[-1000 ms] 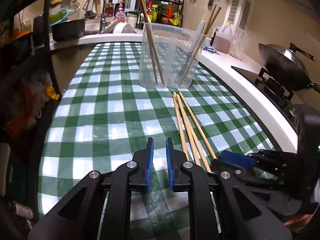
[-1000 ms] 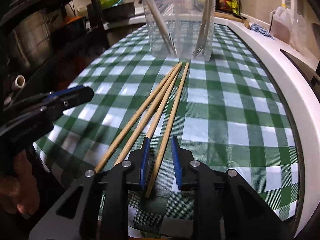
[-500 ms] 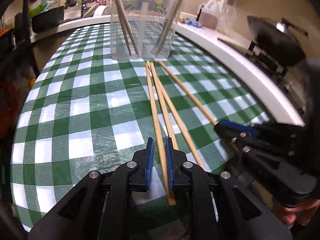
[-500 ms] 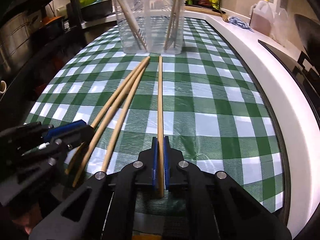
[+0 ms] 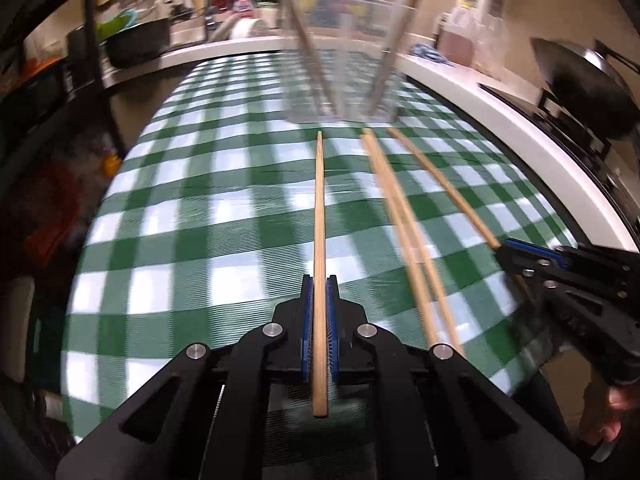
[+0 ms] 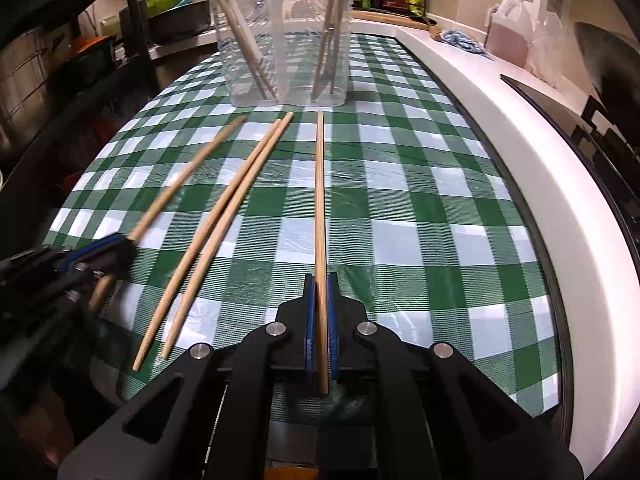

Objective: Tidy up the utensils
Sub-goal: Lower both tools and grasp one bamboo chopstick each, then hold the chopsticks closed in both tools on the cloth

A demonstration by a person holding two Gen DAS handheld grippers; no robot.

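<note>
Two chopsticks gripped | left tongs (image 5: 319, 300), right tongs (image 6: 320, 300) each clamp one | tips toward container (image 6: 280, 40)

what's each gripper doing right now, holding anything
left gripper: shut on a long wooden chopstick.
right gripper: shut on another wooden chopstick.

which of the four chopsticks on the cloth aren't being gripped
The two middle chopsticks, lying side by side on the checked cloth. The outer ones sit clamped in the left gripper and right gripper.
</note>
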